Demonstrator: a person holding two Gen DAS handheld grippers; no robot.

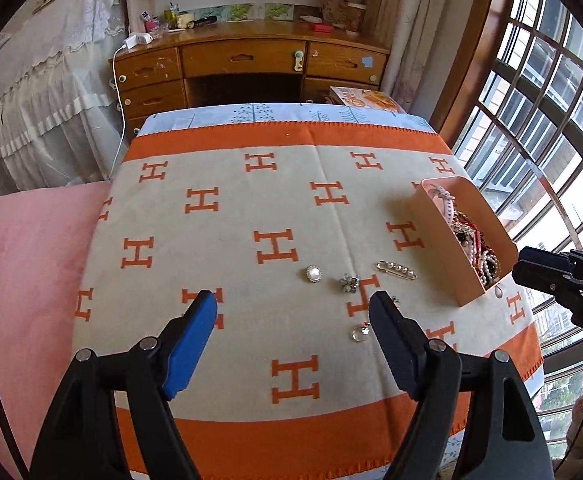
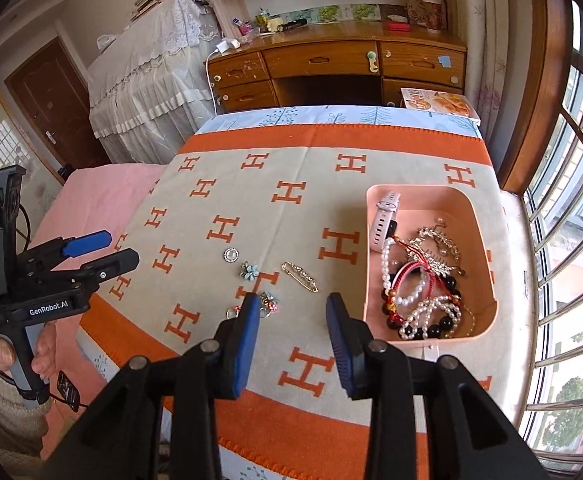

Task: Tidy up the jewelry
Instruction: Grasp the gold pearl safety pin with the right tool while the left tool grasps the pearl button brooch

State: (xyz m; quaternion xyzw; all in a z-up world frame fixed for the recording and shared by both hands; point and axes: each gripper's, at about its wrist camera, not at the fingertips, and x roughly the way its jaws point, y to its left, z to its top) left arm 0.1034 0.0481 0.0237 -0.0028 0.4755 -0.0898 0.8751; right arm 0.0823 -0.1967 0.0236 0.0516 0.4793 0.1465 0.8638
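Observation:
On the H-patterned blanket lie a round pearl brooch (image 1: 313, 274) (image 2: 230, 255), a blue flower brooch (image 1: 349, 283) (image 2: 248, 271), a gold pearl pin (image 1: 396, 270) (image 2: 300, 277), a clear ring (image 1: 360, 333) (image 2: 233, 312) and a small colourful piece (image 2: 269, 300). A pink box (image 1: 435, 240) (image 2: 419, 189) on the right holds a watch, bead bracelets and necklaces. My left gripper (image 1: 291, 308) (image 2: 117, 248) is open and empty, left of the loose pieces. My right gripper (image 2: 291, 304) (image 1: 521, 264) hovers open and empty between the loose pieces and the box.
The blanket (image 2: 291, 368) covers a bed whose near edge is just below the grippers. A pink sheet (image 1: 23, 260) lies to the left. A wooden desk (image 2: 331, 60) stands beyond the far edge, and barred windows (image 1: 551, 120) run along the right.

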